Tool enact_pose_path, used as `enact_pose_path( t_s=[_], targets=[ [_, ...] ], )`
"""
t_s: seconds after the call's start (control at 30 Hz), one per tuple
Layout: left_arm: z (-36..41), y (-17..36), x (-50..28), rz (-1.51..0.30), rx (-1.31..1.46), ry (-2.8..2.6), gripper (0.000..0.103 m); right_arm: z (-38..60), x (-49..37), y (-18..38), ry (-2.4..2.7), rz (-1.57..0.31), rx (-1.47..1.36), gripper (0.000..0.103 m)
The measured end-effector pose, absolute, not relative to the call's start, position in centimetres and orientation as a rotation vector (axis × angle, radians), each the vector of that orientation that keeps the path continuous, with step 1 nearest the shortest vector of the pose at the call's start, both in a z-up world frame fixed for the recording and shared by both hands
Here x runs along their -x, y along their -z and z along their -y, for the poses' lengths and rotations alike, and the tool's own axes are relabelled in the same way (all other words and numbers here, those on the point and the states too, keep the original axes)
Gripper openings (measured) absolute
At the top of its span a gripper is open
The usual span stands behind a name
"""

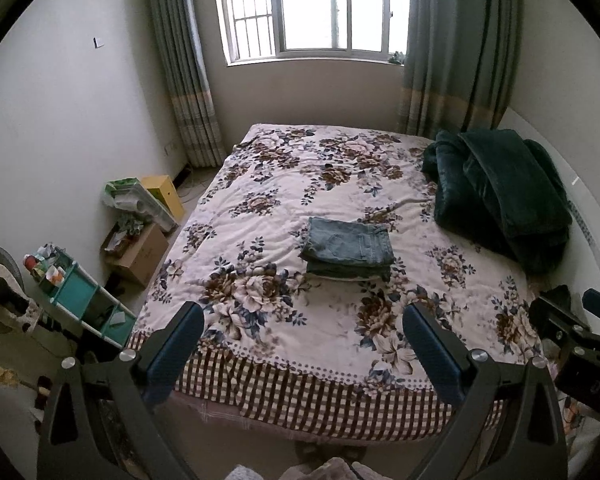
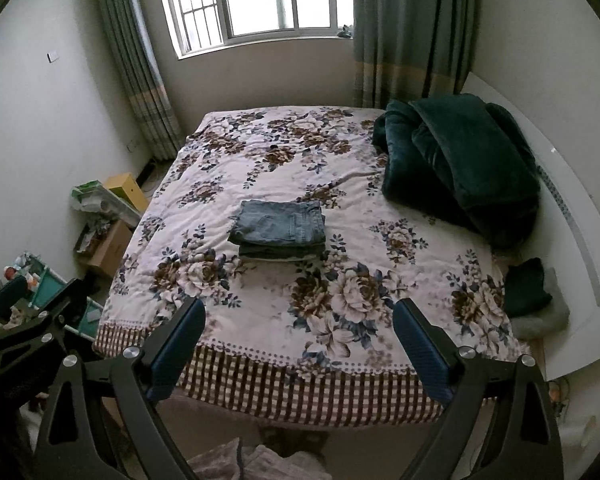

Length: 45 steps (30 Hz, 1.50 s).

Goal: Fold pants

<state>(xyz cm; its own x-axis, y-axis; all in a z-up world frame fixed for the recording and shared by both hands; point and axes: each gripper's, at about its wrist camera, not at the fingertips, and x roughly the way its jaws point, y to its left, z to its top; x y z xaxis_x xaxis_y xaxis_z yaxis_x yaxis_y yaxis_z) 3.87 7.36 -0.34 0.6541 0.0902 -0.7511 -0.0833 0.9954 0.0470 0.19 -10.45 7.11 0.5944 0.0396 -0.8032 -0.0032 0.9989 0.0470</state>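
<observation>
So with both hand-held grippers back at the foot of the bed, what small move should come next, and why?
Probably none on the jeans: they lie folded in a compact stack on the floral bedspread, and the left hand-held gripper and right hand-held gripper are both open, empty and well clear. I would simply keep them back, since the fold looks finished.

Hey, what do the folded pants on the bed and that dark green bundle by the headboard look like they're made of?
The folded pants look like faded blue denim: matte, with a stitched back pocket and seams showing. The dark green bundle seems to be plush fleece or velvet, judging by its soft sheen and thick, rounded folds; the exact fabric is unclear.
</observation>
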Motion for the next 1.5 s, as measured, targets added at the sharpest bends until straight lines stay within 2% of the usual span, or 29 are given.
enact_pose_path(
  t_s=[1.5],
  targets=[
    [-6.7, -0.2, -3.2, -0.851, -0.014, -0.106, 0.102, 10.9, 0.2, -7.3, -0.031, -0.929, -0.035, 0.097]
  ],
)
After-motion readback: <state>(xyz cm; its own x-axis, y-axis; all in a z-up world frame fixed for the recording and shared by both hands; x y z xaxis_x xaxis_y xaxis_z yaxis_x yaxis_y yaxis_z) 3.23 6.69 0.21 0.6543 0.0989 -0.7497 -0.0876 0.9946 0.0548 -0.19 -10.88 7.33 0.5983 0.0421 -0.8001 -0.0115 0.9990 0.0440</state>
